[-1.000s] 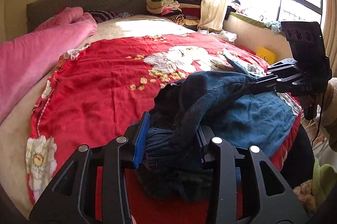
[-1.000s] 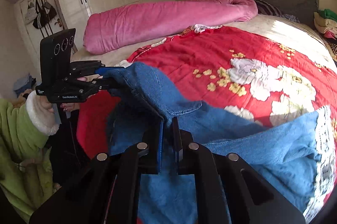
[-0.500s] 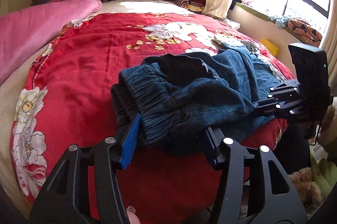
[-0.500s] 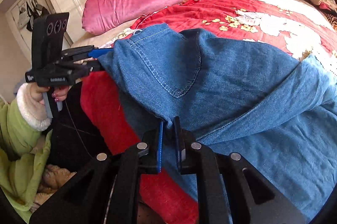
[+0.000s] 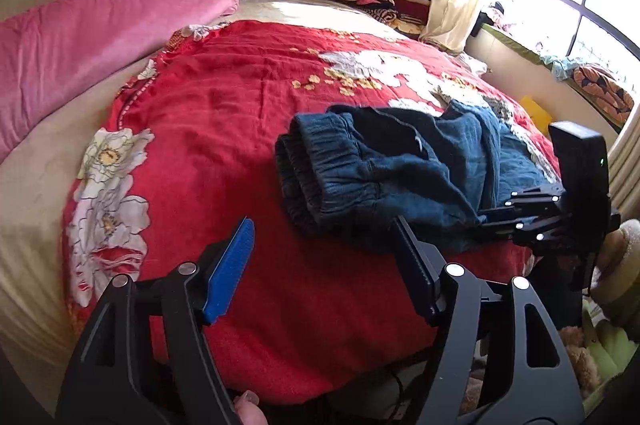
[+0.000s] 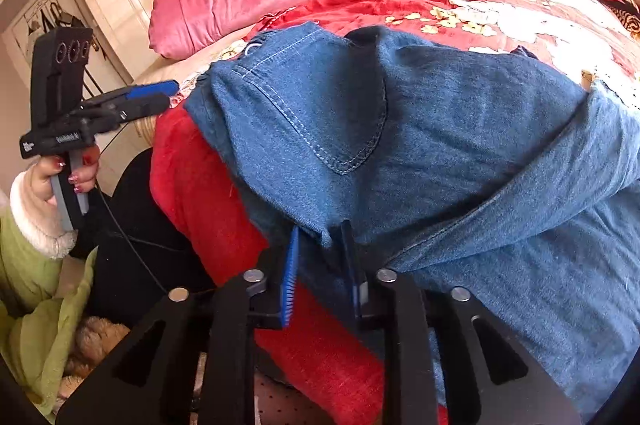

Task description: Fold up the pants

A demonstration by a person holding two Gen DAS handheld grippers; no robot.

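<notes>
Left gripper [image 5: 324, 245] jaws just opening, wide apart, nothing between — right gripper [image 6: 320, 265] opening too, jeans [image 6: 420, 145] edge loose between pads, on red quilt [image 5: 224, 129].

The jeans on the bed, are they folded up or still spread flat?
Folded. The jeans lie doubled over on the red quilt, elastic waistband on top of another denim layer.

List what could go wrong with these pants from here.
The folded jeans lie at the near edge of the red quilt, so they could slide off. Denim still sits between the right gripper pads, which have just been opening; pulling back may drag the fold open. The left gripper is clear.
</notes>
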